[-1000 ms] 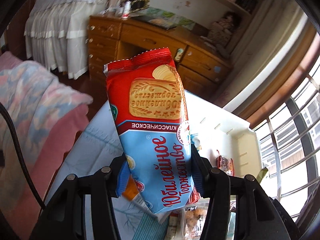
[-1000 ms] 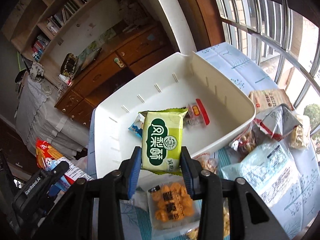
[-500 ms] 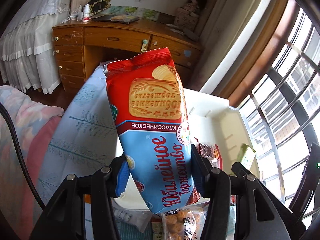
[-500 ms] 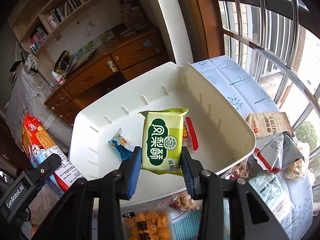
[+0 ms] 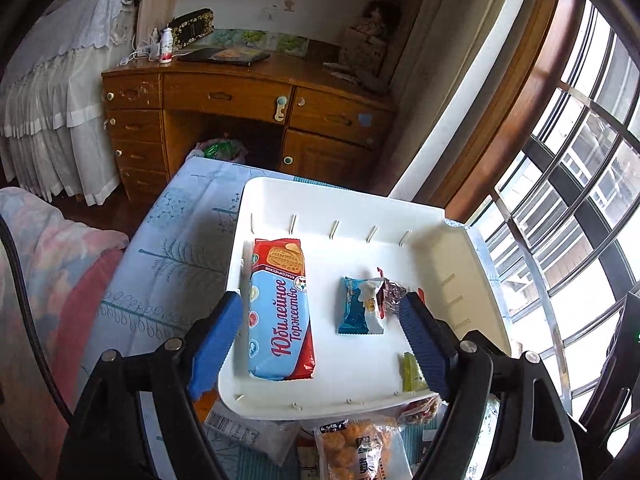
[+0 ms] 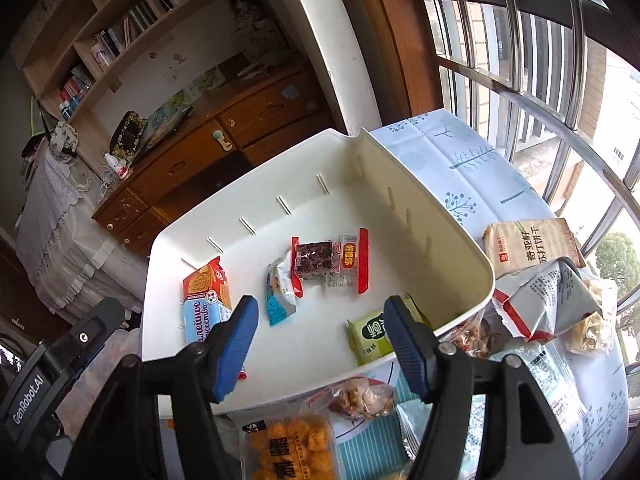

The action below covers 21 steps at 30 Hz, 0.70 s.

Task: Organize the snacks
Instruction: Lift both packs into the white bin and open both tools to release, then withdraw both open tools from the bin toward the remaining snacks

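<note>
A white bin (image 5: 476,264) (image 6: 448,216) stands on the table. In it lie a red-and-blue biscuit pack (image 5: 280,308) (image 6: 202,300), a small blue packet (image 5: 358,312) (image 6: 280,296), a red-edged dark snack (image 6: 332,260) (image 5: 390,290) and a green pastry pack (image 6: 370,334) (image 5: 412,372). My left gripper (image 5: 324,344) is open and empty above the bin's near left part. My right gripper (image 6: 322,344) is open and empty above the bin's near edge, just above the green pack.
Loose snacks lie on the tablecloth in front of the bin: an orange puff bag (image 6: 292,448) (image 5: 356,448), a clear nut bag (image 6: 360,396), a brown cracker pack (image 6: 532,244), a silver bag (image 6: 556,304). A wooden desk (image 5: 240,120) stands beyond; a window is right.
Both grippers have opened. The biscuit pack dropped from my left gripper into the bin's left side. The green pack dropped from my right gripper into the bin's near right corner.
</note>
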{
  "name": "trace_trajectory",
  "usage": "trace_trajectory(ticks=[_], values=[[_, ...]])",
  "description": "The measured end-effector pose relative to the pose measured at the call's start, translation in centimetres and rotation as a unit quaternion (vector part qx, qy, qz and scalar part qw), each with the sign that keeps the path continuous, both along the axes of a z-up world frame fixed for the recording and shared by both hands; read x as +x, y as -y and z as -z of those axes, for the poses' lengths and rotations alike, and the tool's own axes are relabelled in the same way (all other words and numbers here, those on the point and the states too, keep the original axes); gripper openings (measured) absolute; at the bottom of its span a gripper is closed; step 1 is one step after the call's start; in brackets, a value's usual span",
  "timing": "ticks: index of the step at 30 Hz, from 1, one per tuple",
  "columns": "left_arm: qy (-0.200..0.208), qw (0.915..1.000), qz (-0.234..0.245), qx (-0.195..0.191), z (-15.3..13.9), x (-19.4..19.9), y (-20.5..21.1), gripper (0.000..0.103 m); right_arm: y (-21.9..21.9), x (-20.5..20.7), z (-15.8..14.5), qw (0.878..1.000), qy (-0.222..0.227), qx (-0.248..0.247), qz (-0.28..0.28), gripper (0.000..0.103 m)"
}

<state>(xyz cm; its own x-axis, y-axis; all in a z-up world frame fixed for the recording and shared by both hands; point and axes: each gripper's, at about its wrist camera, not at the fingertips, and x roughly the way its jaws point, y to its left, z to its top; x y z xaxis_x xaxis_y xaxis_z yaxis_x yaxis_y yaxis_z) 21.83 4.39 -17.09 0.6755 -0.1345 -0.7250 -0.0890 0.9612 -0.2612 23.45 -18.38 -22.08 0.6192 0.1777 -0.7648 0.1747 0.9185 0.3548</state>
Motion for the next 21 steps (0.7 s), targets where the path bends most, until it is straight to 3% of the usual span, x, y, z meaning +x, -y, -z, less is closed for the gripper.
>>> trace_trajectory(ticks=[7,14,21], values=[[-0.011,0.9998,0.004,-0.016,0.2,-1.9,-0.4,0.079,0.3,-2.6,-1.0,1.0,0.016,-0.002,0.018,0.069],[-0.051,0.9985,0.017,-0.01,1.2,-3.9,0.1,0.079,1.2,-5.3,-1.2,0.998,0.028,0.006,0.048,0.072],[-0.09,0.9934,0.065,-0.029,2.7,-5.2,1.9,0.08,2.6,-7.8,-0.8,0.997,0.019,0.014,0.078,0.078]])
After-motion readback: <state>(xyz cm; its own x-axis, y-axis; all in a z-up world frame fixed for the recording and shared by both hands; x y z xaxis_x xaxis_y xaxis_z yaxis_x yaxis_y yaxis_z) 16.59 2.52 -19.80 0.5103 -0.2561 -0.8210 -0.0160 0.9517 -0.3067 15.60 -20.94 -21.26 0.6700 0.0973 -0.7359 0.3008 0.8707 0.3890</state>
